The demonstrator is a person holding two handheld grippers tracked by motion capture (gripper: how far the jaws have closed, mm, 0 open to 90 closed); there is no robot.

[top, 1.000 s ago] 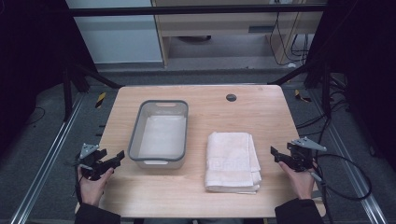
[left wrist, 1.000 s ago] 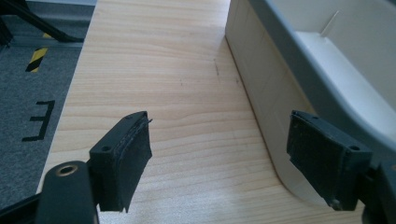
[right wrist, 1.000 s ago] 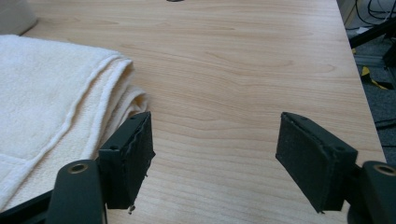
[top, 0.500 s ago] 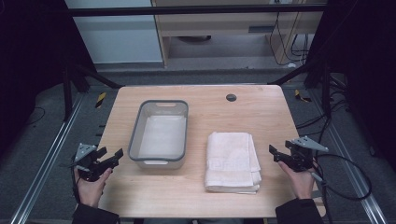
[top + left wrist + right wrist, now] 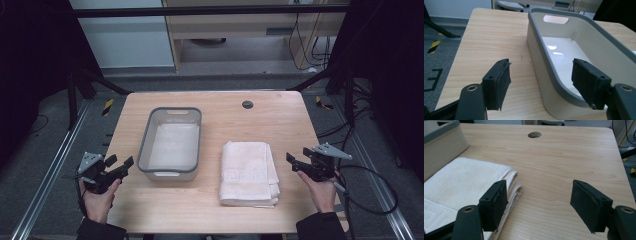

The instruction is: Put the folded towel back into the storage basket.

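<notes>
Both grippers, the left gripper (image 5: 121, 165) and the right gripper (image 5: 292, 161), are black with grey three-cornered plates and trailing black cables; the padded jaws carry screws. The person wears dark sleeves (image 5: 100, 231).

Light wood-grain rectangular table (image 5: 220, 107) with a round dark cable hole (image 5: 247, 104) near its far edge. Grey carpeted floor (image 5: 45, 155) all around. Silver metal floor rails (image 5: 47, 180) run along both sides of the table. Black frame struts (image 5: 95, 80) angle down at the far corners. Yellow-black hazard tape strip (image 5: 107, 106) on the floor at left. Pale wooden desk unit (image 5: 230, 20) at the back, white panel (image 5: 120, 32) beside it. Black cables (image 5: 312, 37) hang at far right. Dim edges, lit centre.
</notes>
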